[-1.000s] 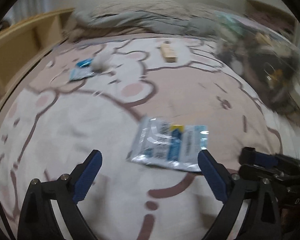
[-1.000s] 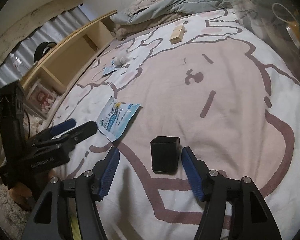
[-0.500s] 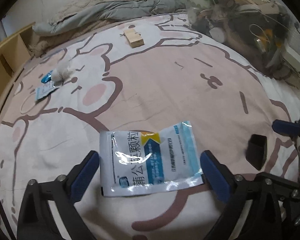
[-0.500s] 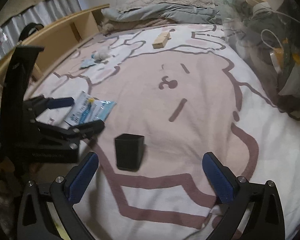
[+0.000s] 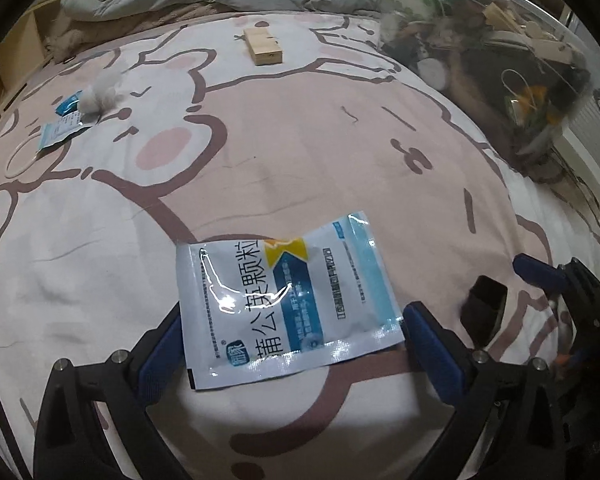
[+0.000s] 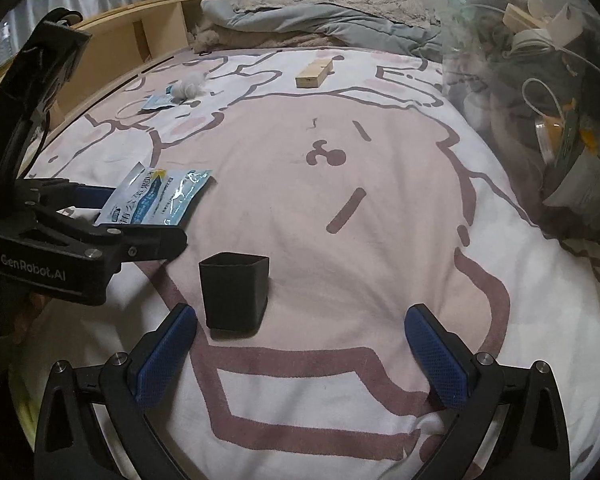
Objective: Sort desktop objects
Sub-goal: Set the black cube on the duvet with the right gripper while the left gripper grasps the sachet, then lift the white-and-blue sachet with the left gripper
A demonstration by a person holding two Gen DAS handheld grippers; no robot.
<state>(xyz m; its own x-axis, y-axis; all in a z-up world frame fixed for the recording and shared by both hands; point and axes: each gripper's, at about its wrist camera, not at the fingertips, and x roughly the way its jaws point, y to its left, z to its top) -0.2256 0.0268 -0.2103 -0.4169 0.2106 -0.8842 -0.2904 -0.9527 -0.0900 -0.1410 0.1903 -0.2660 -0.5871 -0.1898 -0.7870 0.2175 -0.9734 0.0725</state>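
A white and blue medicine sachet [image 5: 284, 304] lies flat on the pink cartoon bedsheet [image 5: 300, 140]. My left gripper [image 5: 296, 356] is open, its fingers on either side of the sachet's near edge. The sachet also shows in the right wrist view [image 6: 160, 198], with the left gripper [image 6: 112, 216] around it. A black square cup [image 6: 234, 290] stands upright just ahead of my right gripper [image 6: 300, 356], which is open and empty. The cup appears at the right of the left wrist view [image 5: 484, 312].
A wooden block [image 5: 262, 46], a small blue sachet [image 5: 58, 132] and a white fluffy ball [image 5: 96, 94] lie farther back. A clear bin of clutter [image 6: 540, 80] stands on the right. A folded grey blanket [image 6: 320, 20] and a wooden shelf [image 6: 112, 52] lie behind.
My left gripper has moved forward so the sachet now sits between its fingers. My right gripper opened wide and drew back from the black cup.
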